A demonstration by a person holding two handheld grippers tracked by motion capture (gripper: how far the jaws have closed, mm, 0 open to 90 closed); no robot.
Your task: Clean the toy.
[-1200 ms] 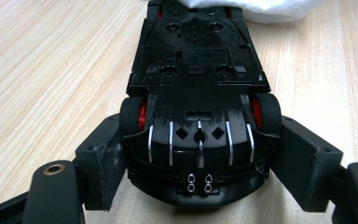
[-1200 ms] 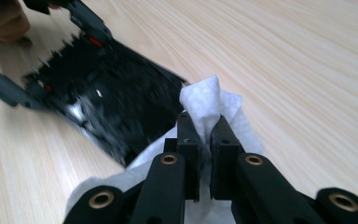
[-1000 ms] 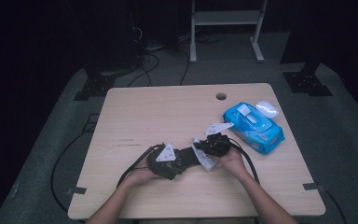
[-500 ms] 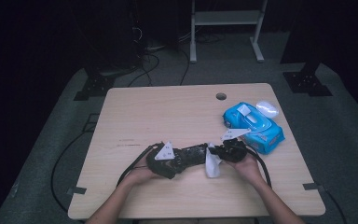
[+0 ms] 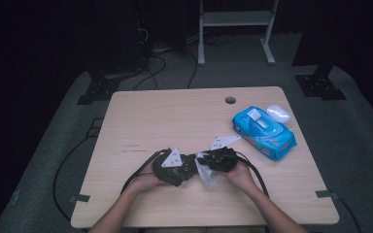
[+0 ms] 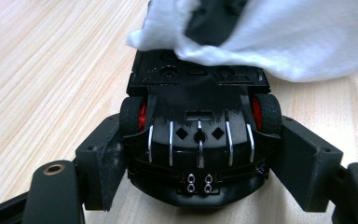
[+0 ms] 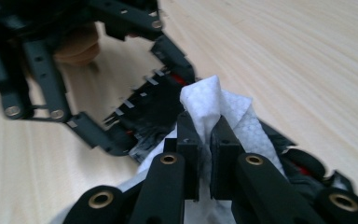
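We are at the wiping step: a black toy car (image 6: 198,140) is being cleaned with a white wet wipe (image 7: 214,116) near the front edge of the wooden table (image 5: 175,111). In the left gripper view the car lies belly-up, its underside with chrome pipes and red-hubbed wheels facing the camera. Our left gripper (image 5: 187,167) has its jaws partly closed, one pad against each flank of the car just behind the wheels, clamping it on the table. Our right gripper (image 7: 204,140) has its jaws nearly together, pinching a bunched fold of the wipe; the rest of the wipe drapes over the far end of the car. In the high view the two grippers meet tip to tip at the table's near centre, with the wipe hanging between them. The blue wipes pack (image 5: 263,132) lies well apart, toward the right rear, with a small white object (image 5: 278,113) just beside it. We judge that the next move calls for dragging the wipe along the chassis toward the left gripper while the clamp remains firm, so the car does not slide or roll out.
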